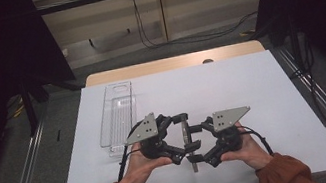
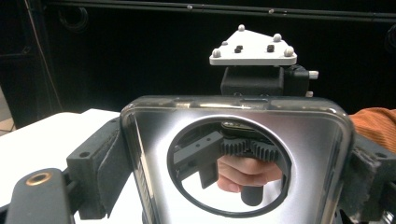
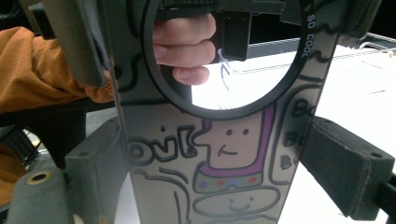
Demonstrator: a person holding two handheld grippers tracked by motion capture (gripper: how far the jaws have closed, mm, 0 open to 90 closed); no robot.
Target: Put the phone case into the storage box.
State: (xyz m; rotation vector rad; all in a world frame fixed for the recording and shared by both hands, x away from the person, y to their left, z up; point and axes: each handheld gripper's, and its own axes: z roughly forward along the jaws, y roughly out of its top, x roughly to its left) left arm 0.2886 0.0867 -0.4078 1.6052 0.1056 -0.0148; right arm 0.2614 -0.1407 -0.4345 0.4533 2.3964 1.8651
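A flat phone case (image 1: 189, 140) with a round ring hole stands on edge above the white table top, held from both sides. My left gripper (image 1: 182, 138) is shut on it from the left. My right gripper (image 1: 201, 143) is shut on it from the right. In the left gripper view the case's shiny plain face (image 2: 149, 140) sits between the black pads (image 2: 100, 168), and the other hand shows through the hole. In the right gripper view the case's face (image 3: 224, 154) carries cartoon drawings and sits between the pads (image 3: 348, 172).
A clear plastic tray (image 1: 117, 115) lies on the left part of the white table top (image 1: 251, 86). A wooden strip (image 1: 171, 63) runs along the far edge. Metal rails flank the table, and cables lie on the floor behind it.
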